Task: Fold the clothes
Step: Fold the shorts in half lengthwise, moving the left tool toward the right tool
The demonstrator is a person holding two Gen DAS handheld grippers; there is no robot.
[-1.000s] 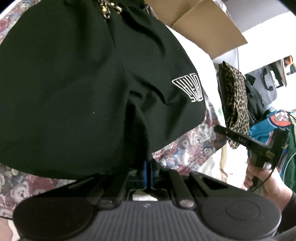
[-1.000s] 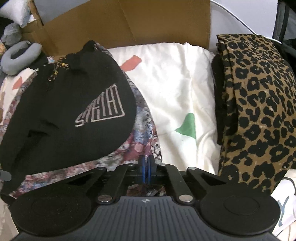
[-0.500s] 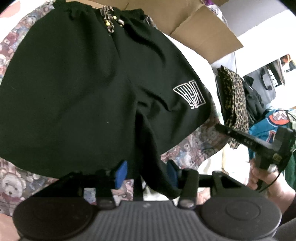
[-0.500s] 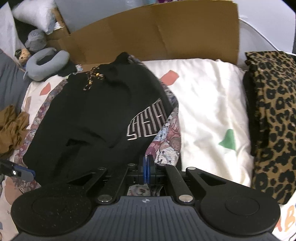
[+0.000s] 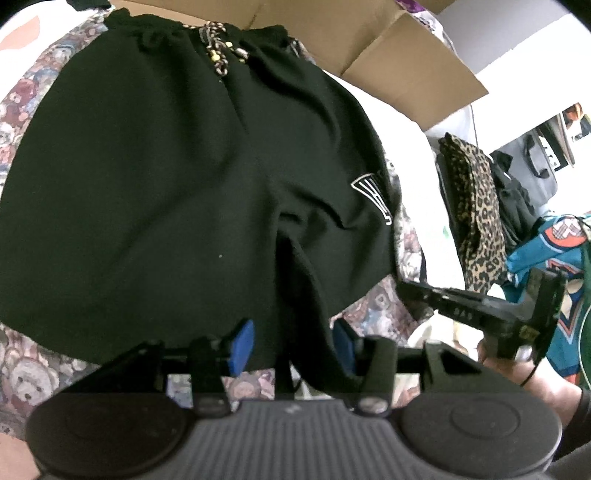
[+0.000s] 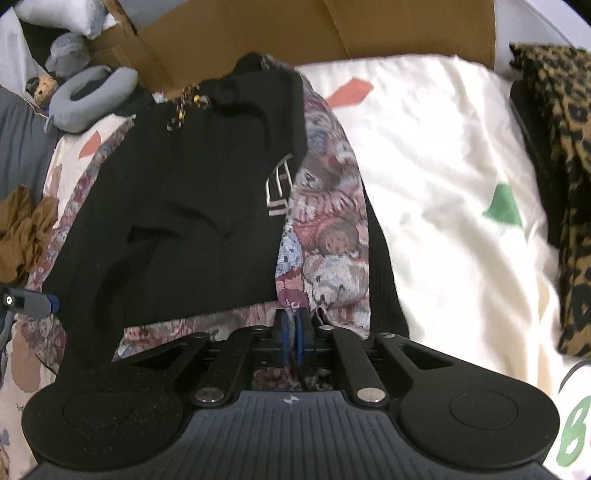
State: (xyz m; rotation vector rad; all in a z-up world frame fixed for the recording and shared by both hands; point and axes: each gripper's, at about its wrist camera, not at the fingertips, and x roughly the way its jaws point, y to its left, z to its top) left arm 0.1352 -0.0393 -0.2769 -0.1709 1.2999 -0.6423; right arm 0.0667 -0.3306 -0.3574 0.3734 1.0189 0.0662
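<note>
Fingers of the left gripper (image 5: 291, 345) stand spread astride the black shorts' (image 5: 166, 166) hem; the right gripper (image 6: 291, 334) pinches the teddy-bear blanket (image 6: 325, 229) beside them.

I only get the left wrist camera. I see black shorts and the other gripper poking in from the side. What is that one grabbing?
Observer: The right gripper has the edge of the teddy-bear cloth between its pads. Its jaws have just been opening a little.
Child: Is that cloth lying flat?
Observer: No, its edge is lifted and leans over the black shorts, right beside the white logo.
Child: What's past the shorts?
Observer: A grey neck pillow lies by the cardboard box.
</note>
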